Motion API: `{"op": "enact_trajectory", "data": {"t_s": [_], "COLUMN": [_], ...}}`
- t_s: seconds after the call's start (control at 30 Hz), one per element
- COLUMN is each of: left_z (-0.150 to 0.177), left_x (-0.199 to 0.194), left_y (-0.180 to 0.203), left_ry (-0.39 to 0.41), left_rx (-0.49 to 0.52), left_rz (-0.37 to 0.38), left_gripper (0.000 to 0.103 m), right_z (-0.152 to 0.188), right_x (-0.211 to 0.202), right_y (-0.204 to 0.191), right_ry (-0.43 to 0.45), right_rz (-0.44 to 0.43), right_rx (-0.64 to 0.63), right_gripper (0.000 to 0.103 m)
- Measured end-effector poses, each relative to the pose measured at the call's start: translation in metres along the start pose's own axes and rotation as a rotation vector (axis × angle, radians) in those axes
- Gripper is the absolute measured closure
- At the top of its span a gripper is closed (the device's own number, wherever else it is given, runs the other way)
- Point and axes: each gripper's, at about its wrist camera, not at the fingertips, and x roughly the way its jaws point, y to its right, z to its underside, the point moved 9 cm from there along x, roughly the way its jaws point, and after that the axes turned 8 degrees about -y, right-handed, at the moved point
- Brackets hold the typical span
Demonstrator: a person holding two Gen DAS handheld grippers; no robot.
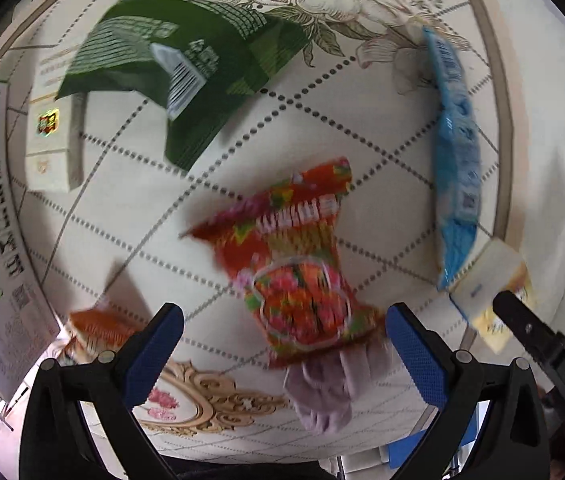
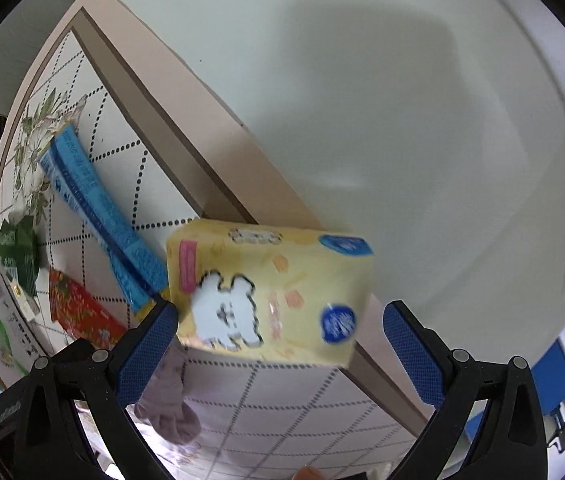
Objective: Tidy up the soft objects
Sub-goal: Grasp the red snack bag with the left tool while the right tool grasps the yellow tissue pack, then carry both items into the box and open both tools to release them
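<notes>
Both grippers, left [image 1: 284,344] and right [image 2: 280,344], have jaws apart, gripping nothing. On the table [image 1: 130,184], the red packet [image 1: 294,268] lies mid-surface, the green bag [image 1: 178,76] toward the far edge, and the blue packet [image 1: 456,152] and yellow pack [image 2: 270,292] along the right edge.

Left wrist camera looks steeply down on the table [image 1: 266,128], close above the red packet [image 1: 294,264]. Right wrist camera faces the table's edge by that packet [image 2: 78,308], wall behind. Both views share the blue packet [image 1: 456,160] [image 2: 102,216].
</notes>
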Motion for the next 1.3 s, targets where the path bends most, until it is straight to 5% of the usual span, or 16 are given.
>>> {"op": "enact_trajectory", "data": {"t_s": [0.1, 0.27, 0.53, 0.77, 1.07, 1.3], "left_z": [-0.005, -0.007, 0.004, 0.036, 0.092, 0.121], "left_x": [0.004, 0.019, -0.008, -0.080, -0.168, -0.204], "left_y": [0.000, 0.000, -0.001, -0.021, -0.081, -0.183], "left_ry": [-0.001, -0.017, 0.081, 0.195, 0.403, 0.486], "left_rx": [0.012, 0.061, 0.135, 0.144, 0.100, 0.019], "left_rz": [-0.015, -0.052, -0.155, -0.081, 0.007, 0.037], "left_gripper": [0.006, 0.048, 0.057, 0.058, 0.058, 0.058], "right_z": [-0.005, -0.003, 0.010, 0.040, 0.119, 0.205], "right_x": [0.010, 0.022, 0.022, -0.018, -0.109, -0.137], "right_y": [-0.002, -0.003, -0.011, -0.048, -0.162, -0.281], "right_ry": [-0.016, -0.046, -0.019, 0.045, 0.136, 0.165], "right_rz": [-0.013, -0.010, 0.015, -0.025, -0.097, -0.125], "right_rx": [0.023, 0.033, -0.015, -0.144, -0.413, -0.627], "right_gripper": [0.000, 0.005, 0.008, 0.008, 0.008, 0.008]}}
